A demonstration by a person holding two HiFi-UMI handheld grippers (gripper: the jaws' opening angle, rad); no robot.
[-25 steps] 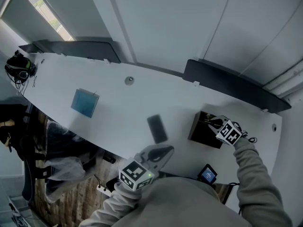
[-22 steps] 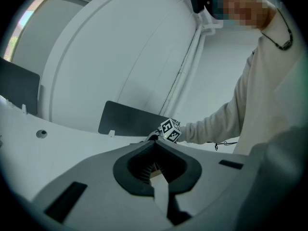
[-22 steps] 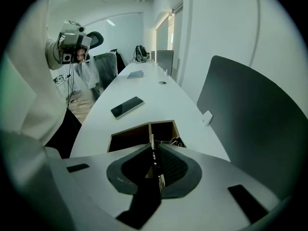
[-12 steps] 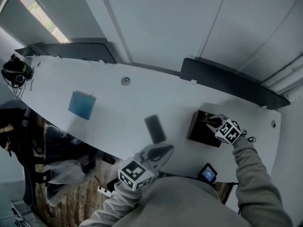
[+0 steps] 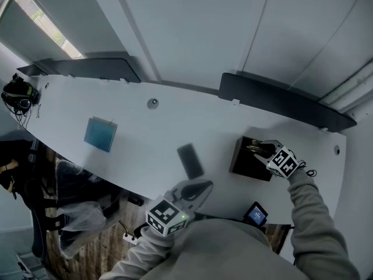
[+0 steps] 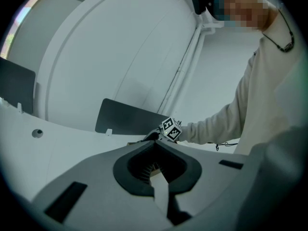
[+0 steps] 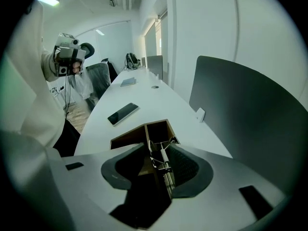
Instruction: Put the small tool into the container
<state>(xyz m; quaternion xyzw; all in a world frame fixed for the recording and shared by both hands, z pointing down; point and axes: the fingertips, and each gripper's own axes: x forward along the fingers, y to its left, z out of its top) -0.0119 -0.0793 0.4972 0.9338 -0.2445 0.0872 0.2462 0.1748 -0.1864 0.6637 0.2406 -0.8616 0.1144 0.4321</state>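
Right gripper [image 7: 156, 139] jaws opening — pads off spring-loaded small tool [image 7: 164, 159], which rests against one pad between them, tip over divided wooden container [image 7: 126, 136] just below. Release looks under way. Forearm stretched out, gripper angled down. Left gripper [image 6: 154, 143] closed, empty — held back.

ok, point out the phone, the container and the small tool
phone [image 5: 190, 160], head view, middle of its dark face.
container [image 7: 129, 135], right gripper view, its left wall.
small tool [image 7: 163, 156], right gripper view, its spring.

White desk [image 5: 145, 127], dark divider panels [image 5: 280, 101], wood floor [image 5: 108, 252], pale wall [image 5: 192, 28].
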